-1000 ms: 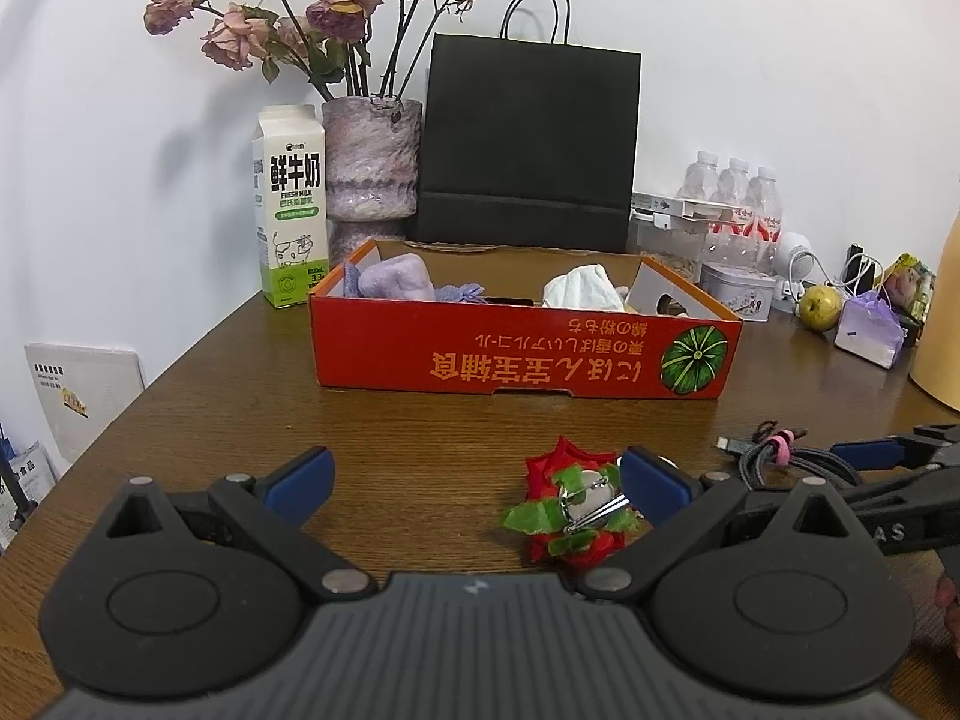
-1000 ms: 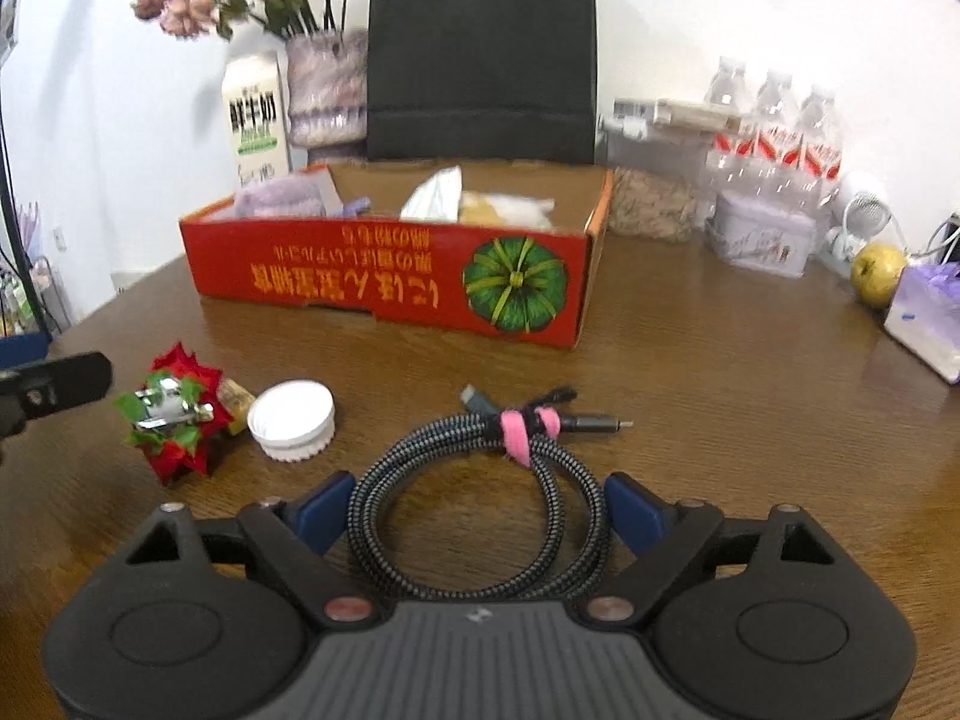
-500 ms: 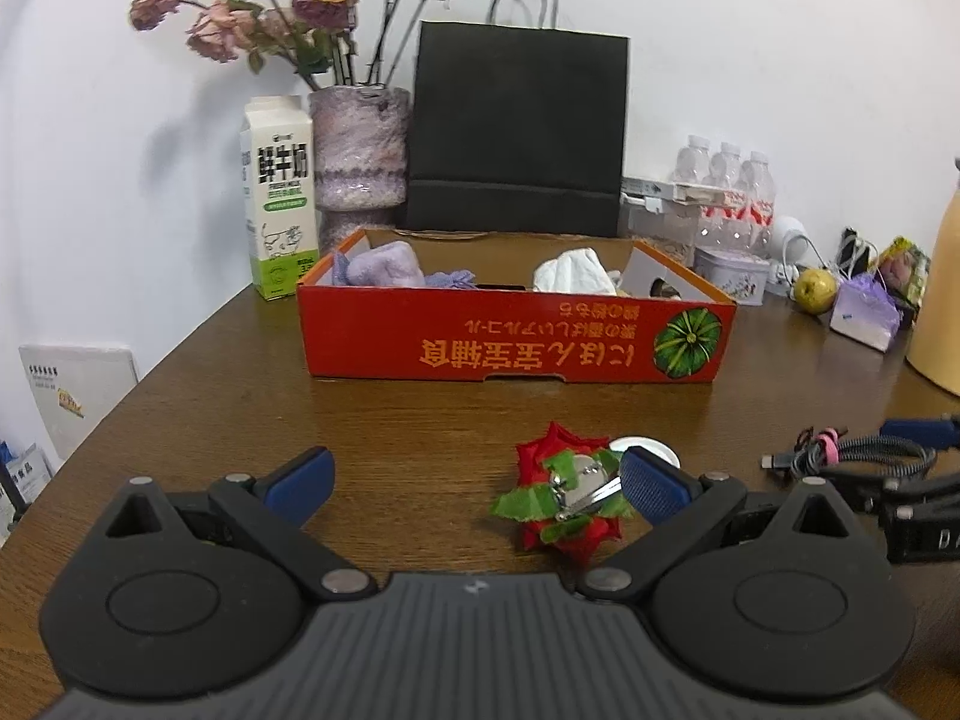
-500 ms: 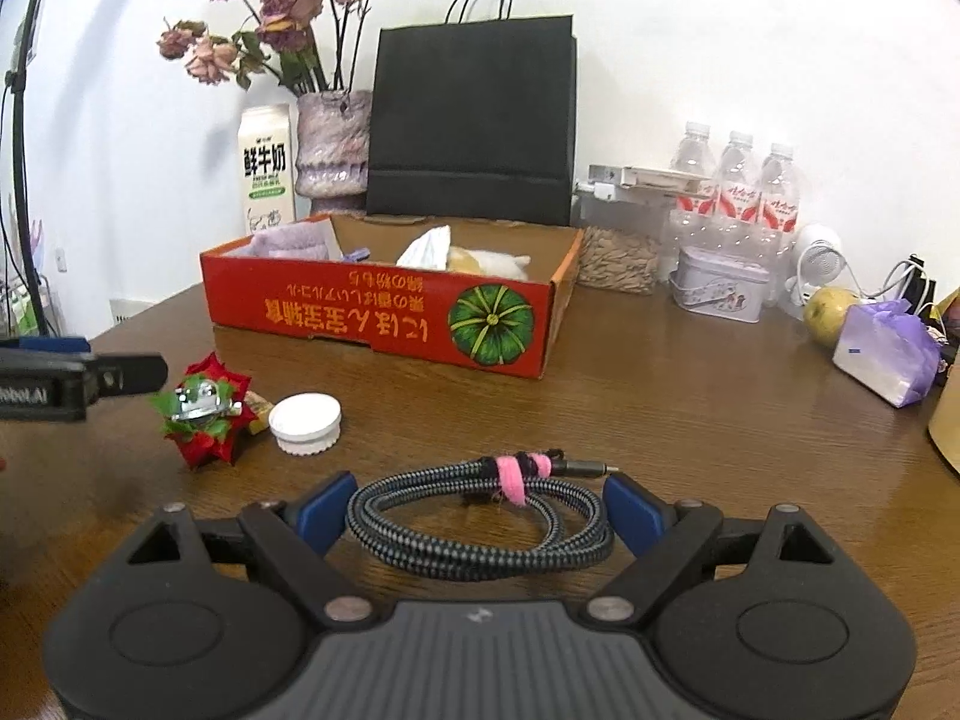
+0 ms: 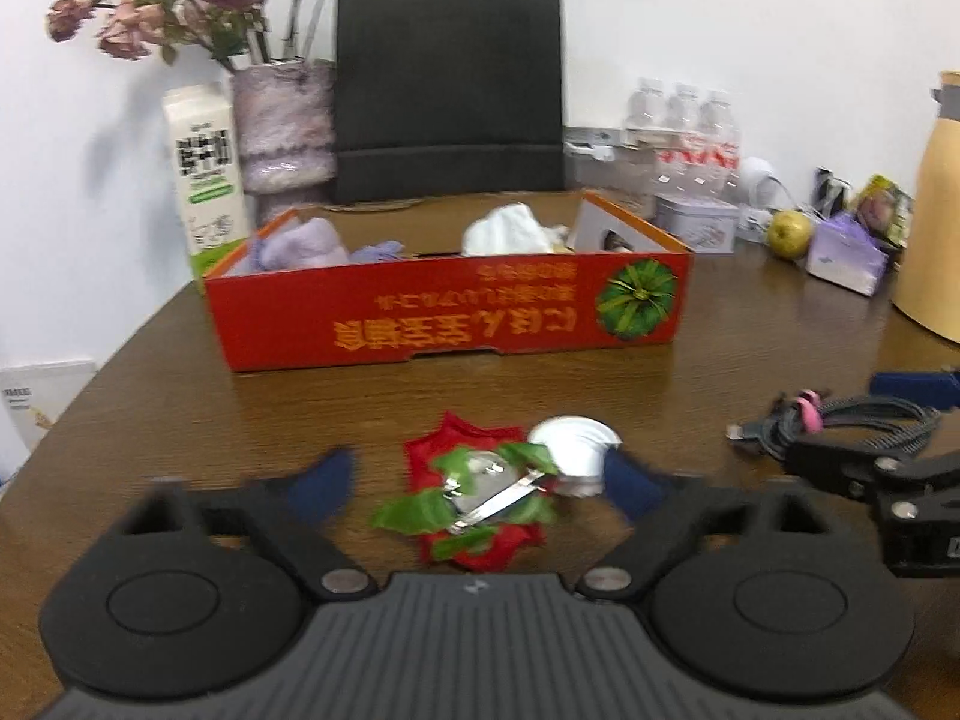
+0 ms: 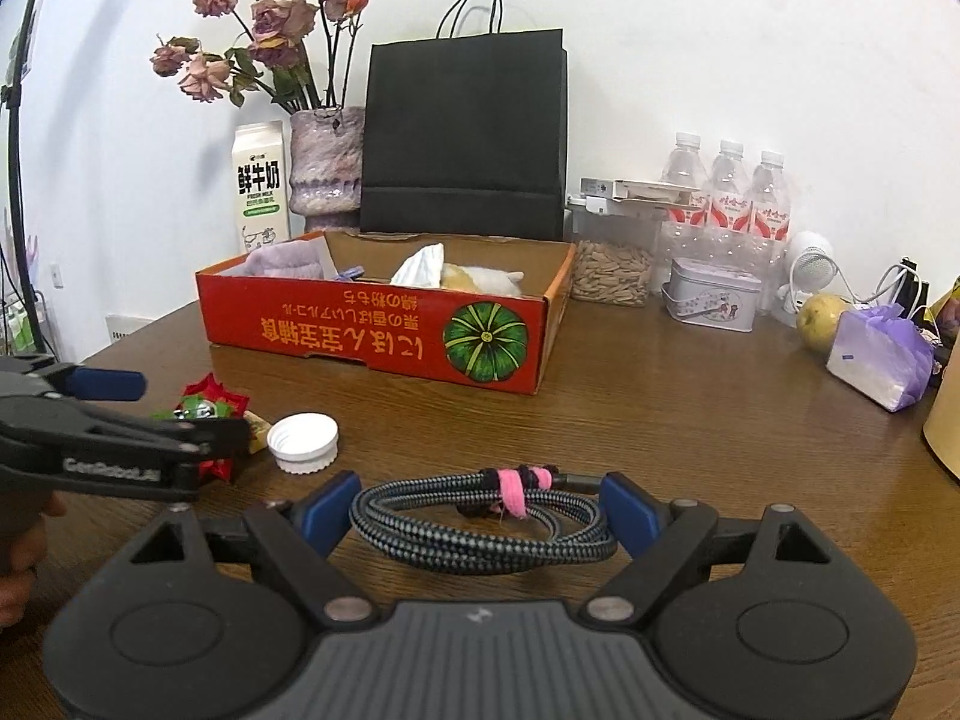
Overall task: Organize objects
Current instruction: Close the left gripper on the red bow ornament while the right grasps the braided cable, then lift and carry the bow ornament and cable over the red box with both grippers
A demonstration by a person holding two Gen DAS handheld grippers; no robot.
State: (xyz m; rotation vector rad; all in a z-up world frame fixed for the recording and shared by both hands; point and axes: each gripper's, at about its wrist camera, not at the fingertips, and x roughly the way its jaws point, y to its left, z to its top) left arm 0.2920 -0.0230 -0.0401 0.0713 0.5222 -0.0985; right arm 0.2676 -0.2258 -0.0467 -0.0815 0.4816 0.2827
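Note:
A red flower hair clip (image 5: 474, 498) with green leaves and a metal clasp lies on the wooden table (image 5: 750, 348), between the open fingers of my left gripper (image 5: 477, 489). A white bottle cap (image 5: 573, 450) sits just right of it. A coiled braided cable (image 6: 486, 516) with a pink tie lies between the open fingers of my right gripper (image 6: 480, 510). The red cardboard box (image 5: 450, 306) stands behind, holding purple cloth and white tissue. The clip also shows in the right wrist view (image 6: 210, 405), partly behind the left gripper.
Behind the box stand a milk carton (image 5: 207, 171), a vase of dried roses (image 5: 282, 126) and a black paper bag (image 5: 450, 90). Water bottles (image 6: 729, 192), a tin (image 6: 714, 294), an apple (image 6: 819, 312) and a purple tissue pack (image 6: 879, 354) fill the right side.
My left gripper has moved right and forward so the flower clip now sits between its fingers. My right gripper has lowered around the cable coil.

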